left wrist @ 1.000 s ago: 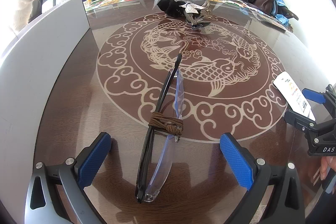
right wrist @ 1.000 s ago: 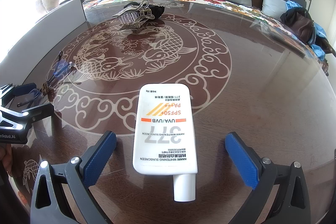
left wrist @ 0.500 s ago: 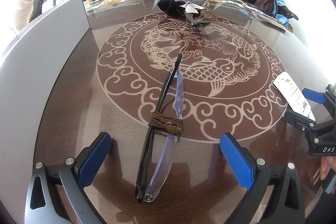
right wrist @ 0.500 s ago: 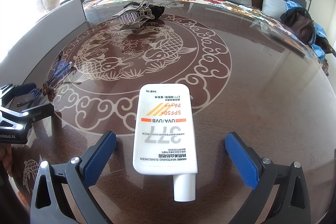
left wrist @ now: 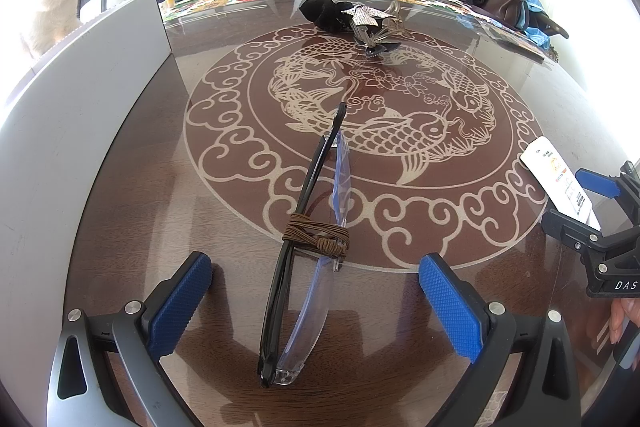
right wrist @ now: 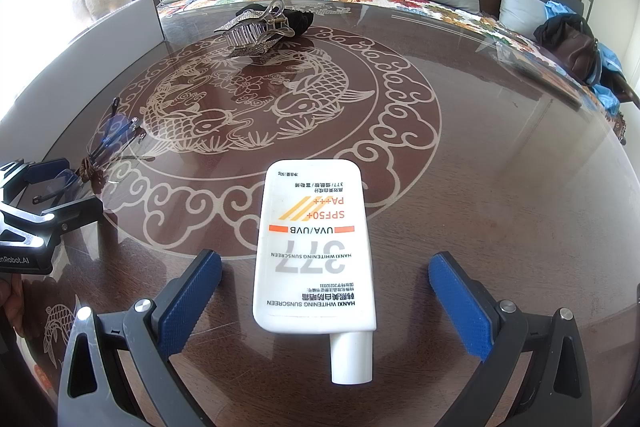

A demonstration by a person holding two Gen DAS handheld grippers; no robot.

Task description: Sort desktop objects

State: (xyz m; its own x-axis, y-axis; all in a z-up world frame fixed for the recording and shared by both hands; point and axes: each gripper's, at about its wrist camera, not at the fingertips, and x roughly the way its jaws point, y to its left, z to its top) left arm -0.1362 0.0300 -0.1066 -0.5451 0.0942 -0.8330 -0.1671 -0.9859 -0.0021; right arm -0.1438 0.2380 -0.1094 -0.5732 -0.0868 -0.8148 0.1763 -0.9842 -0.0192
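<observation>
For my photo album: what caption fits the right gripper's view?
Open right gripper straddles a white sunscreen tube lying on the fish-patterned glass table.

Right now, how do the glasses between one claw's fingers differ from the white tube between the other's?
The folded glasses are thin, clear-lensed and black-armed, bound with brown cord; the sunscreen tube is broad, opaque white and printed. The glasses lie by the left claw, the tube by the right claw. Both lie flat on the table, ungripped.

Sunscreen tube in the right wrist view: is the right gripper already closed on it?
No, the right gripper is open, its blue pads clear of the sunscreen tube.
</observation>
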